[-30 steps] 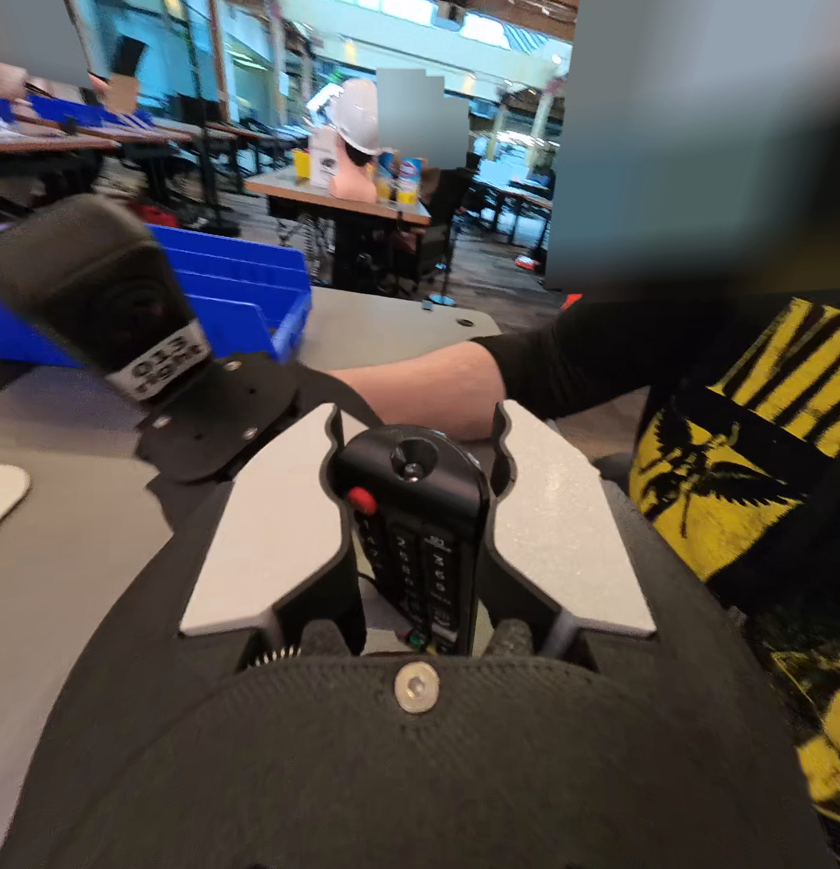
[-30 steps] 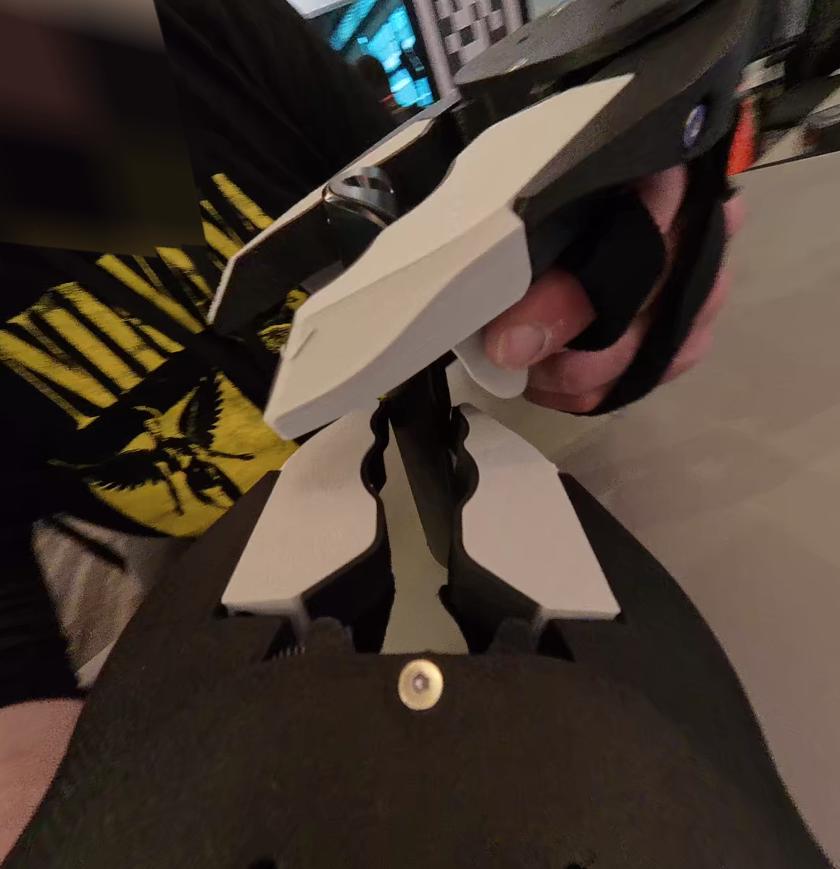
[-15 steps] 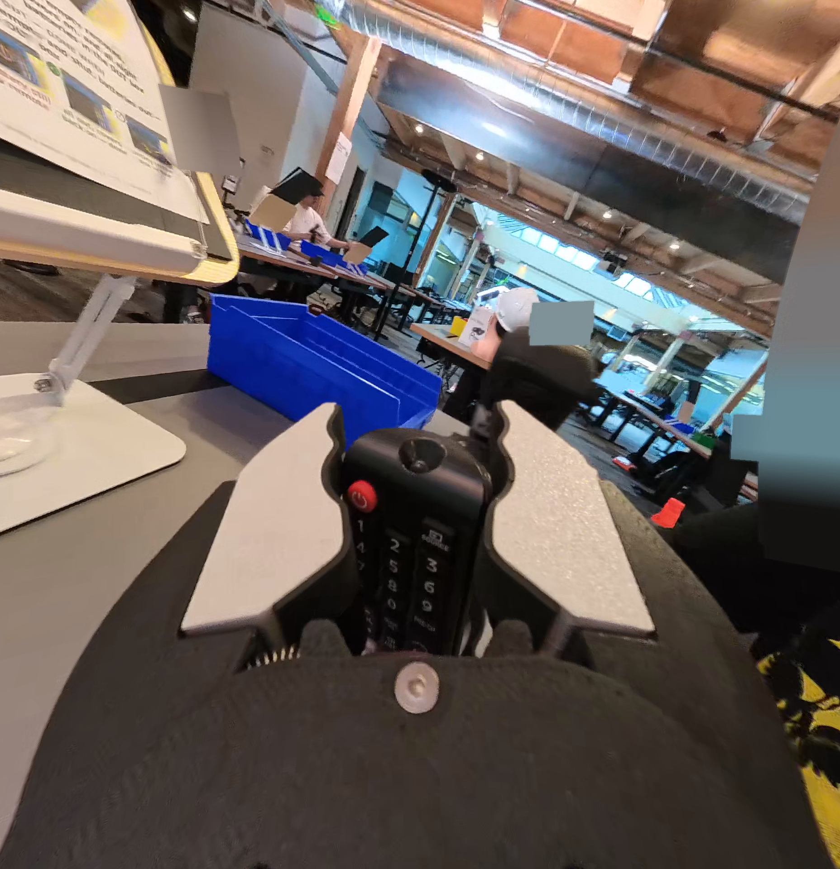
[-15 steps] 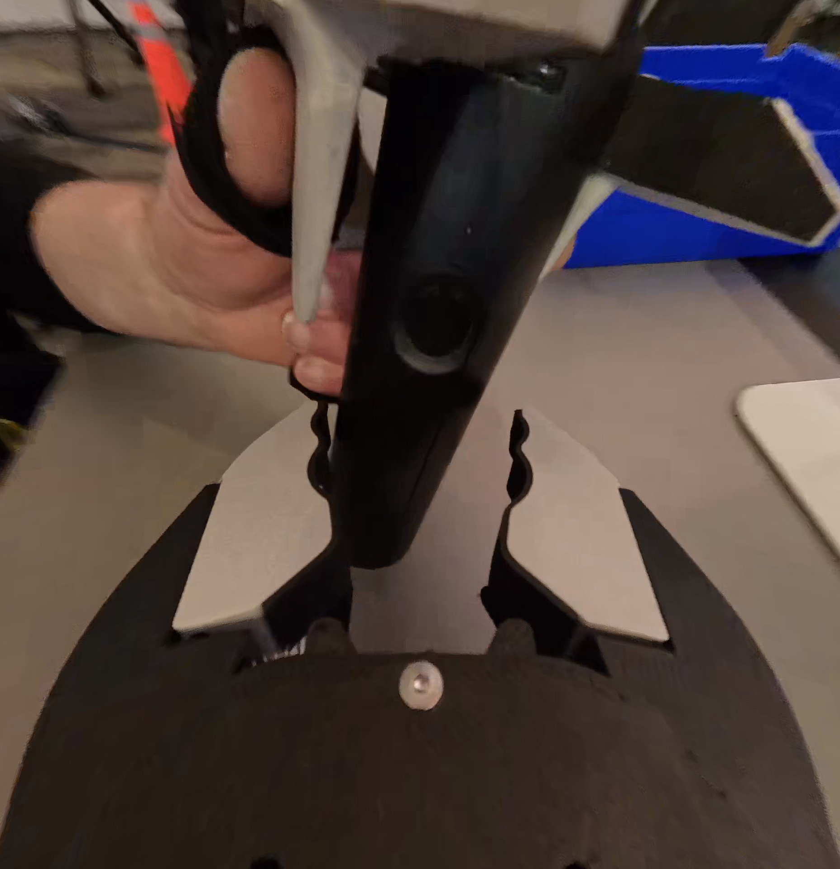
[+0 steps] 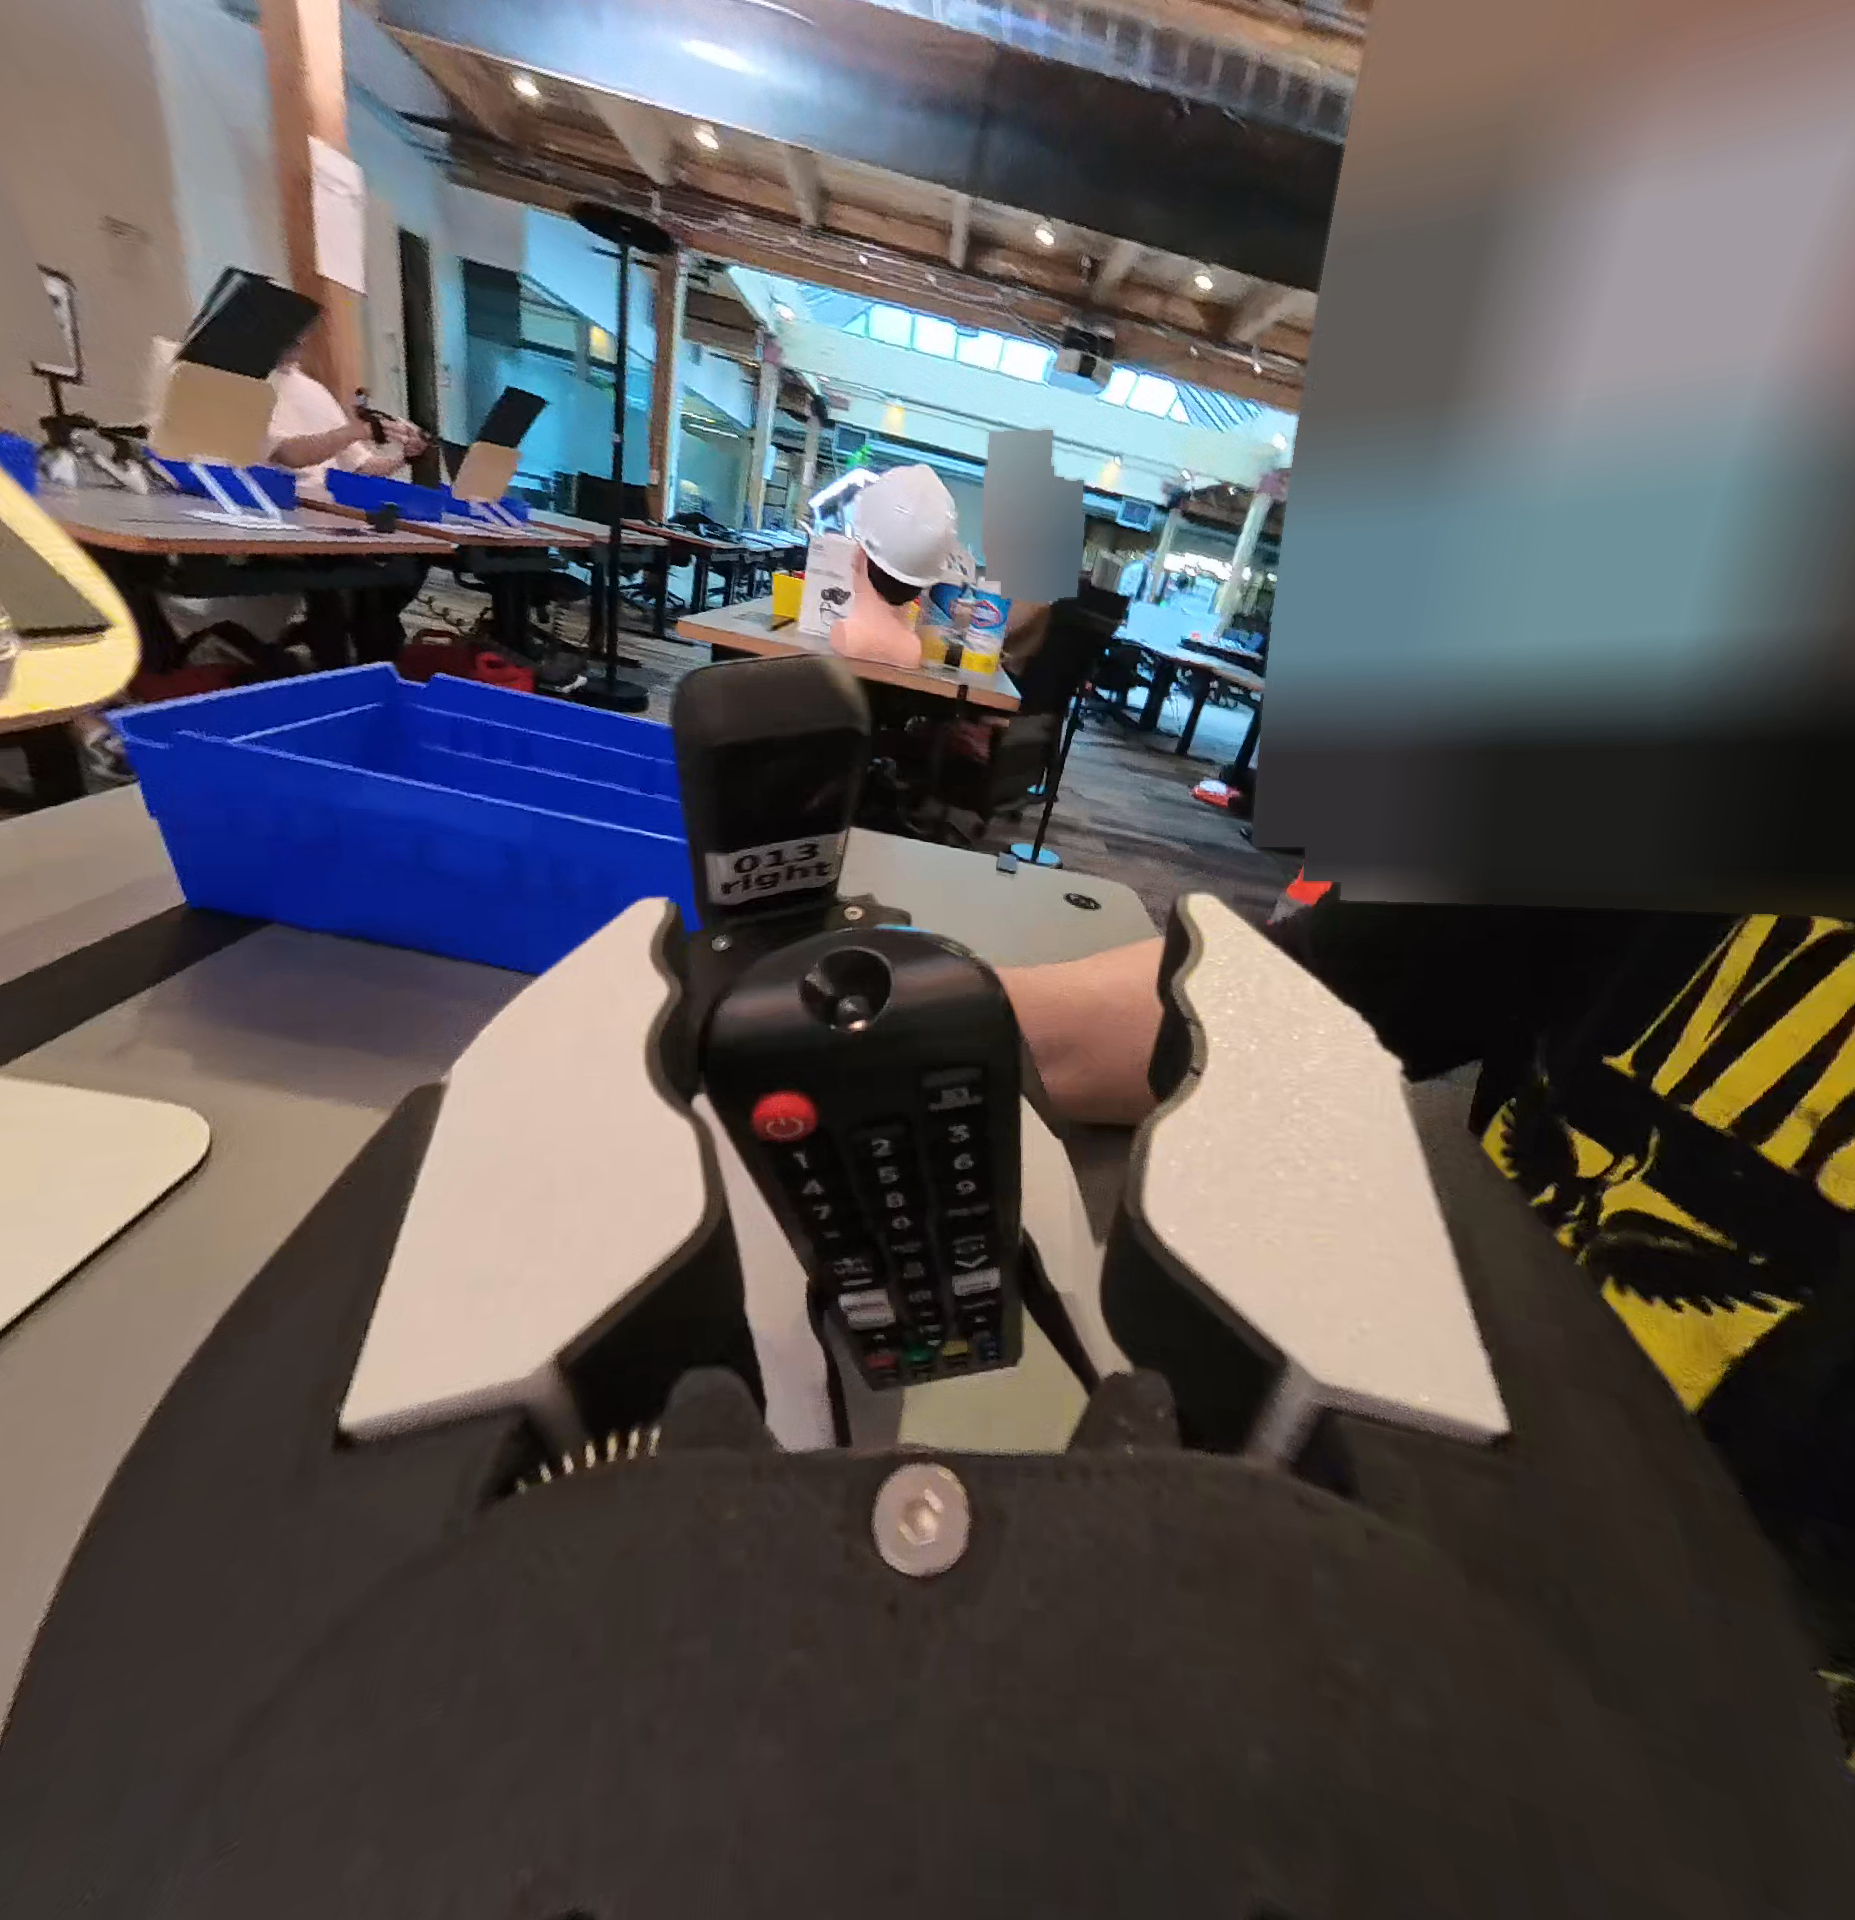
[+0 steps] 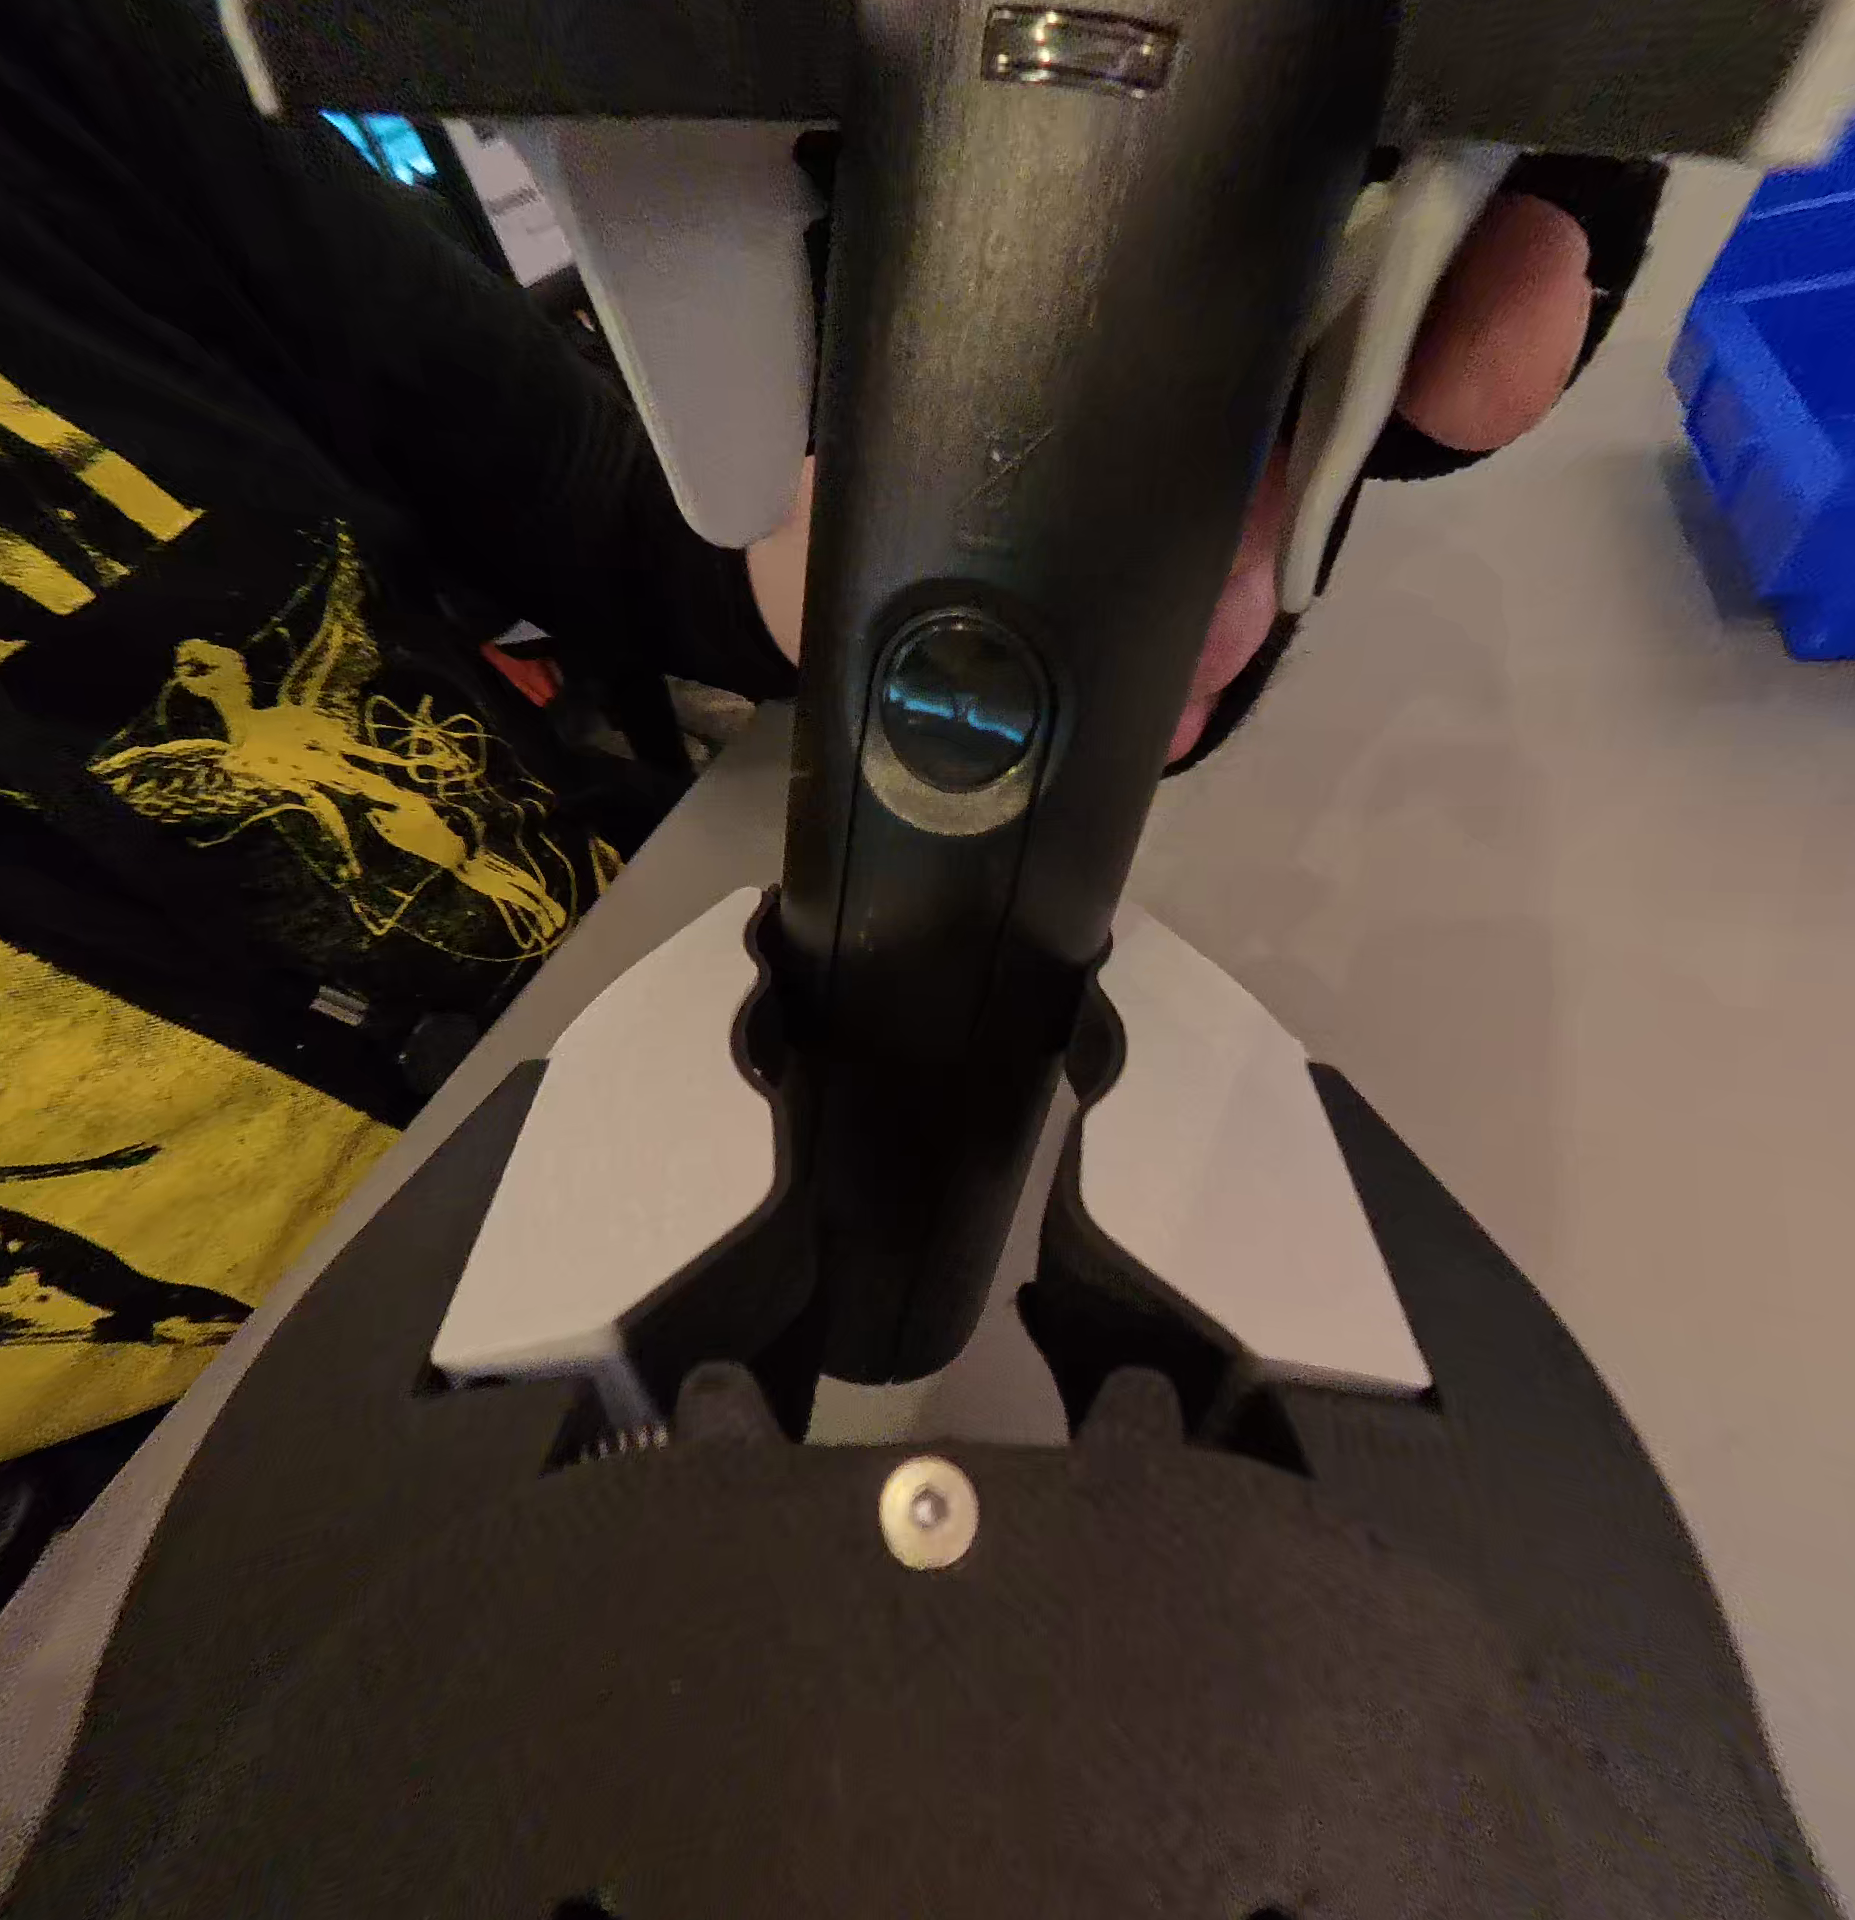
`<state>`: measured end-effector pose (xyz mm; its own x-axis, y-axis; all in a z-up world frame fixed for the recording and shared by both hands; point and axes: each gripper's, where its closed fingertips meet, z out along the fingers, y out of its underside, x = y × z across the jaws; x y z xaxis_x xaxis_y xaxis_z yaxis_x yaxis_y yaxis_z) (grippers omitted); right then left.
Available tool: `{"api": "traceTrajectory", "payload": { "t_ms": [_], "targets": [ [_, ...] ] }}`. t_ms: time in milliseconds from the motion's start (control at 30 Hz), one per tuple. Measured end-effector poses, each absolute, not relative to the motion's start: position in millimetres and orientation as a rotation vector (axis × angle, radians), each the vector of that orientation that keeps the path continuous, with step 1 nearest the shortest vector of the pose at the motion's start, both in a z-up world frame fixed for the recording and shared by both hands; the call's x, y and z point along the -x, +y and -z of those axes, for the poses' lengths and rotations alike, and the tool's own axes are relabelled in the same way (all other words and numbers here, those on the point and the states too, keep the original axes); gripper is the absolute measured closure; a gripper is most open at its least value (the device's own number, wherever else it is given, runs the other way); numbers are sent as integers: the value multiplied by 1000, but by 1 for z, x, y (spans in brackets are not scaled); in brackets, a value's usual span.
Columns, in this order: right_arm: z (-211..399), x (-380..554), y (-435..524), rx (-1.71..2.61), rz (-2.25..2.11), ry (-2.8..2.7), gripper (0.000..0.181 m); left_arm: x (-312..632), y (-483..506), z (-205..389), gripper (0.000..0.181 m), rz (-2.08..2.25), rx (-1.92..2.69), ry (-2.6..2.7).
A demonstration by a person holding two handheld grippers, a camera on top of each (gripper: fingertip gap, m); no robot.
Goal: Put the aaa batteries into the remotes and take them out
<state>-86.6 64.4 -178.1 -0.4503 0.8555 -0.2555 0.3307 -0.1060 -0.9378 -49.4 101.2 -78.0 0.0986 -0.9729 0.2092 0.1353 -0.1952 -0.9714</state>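
Black plastic fills the space between both sets of jaws: the remote [image 5: 869, 1143] has passed from one gripper to the other. Half a second ago the left gripper [image 5: 923, 997] pinched it tight while the right gripper's [image 6: 928, 997] jaws stood apart around its tip; now the right jaws press on the remote's narrow end, back side facing that camera, and the left jaws stand spread with a clear gap on either side of the keypad. We judge this a regrasp, likely to turn the back cover within reach for the batteries. Moving outward, the remote is lifted above the grey table [image 6: 1525, 935], keypad toward the left wrist view. In the right wrist view a hand [image 6: 1494, 322] grips the left tool above. Counting what we can see: one remote, though the task speaks of several; two grippers; no batteries in either view; one blue bin [image 5: 414, 821] on the table behind; one pale stand base [image 5: 61, 1184] at the left edge. Whether the battery cover is on or off, we cannot tell.
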Motion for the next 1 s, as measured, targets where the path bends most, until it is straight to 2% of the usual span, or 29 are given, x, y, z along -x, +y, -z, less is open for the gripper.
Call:
{"api": "traceTrajectory", "payload": {
  "t_ms": [133, 333, 400, 467, 633, 733, 967, 1000],
  "targets": [
    [183, 87, 56, 1258, -1583, -1793, 130, 34, 94, 92, 121, 1346, 1331, 1049],
    [190, 90, 62, 1283, -1487, -1765, 130, 30, 97, 95, 121, 1318, 1315, 1017],
    [191, 91, 65, 1297, -1460, -1754, 130, 27, 99, 105, 110, 1266, 1364, 1052],
    [189, 91, 68, 1291, -1440, -1739, 130, 27, 100, 109, 120, 1233, 1366, 1057],
    [198, 93, 86, 1353, -1188, -1690, 130, 31, 111, 117, 122, 1145, 1390, 1014],
    [182, 88, 99, 1328, -1053, -1540, 123, 42, 120, 116, 121, 1153, 1389, 912],
    [173, 86, 102, 1188, -676, -1464, 133, 51, 137, 130, 121, 1354, 1474, 695],
    [174, 87, 106, 1188, -641, -1458, 140, 52, 139, 132, 122, 1367, 1485, 677]
  ]
}}
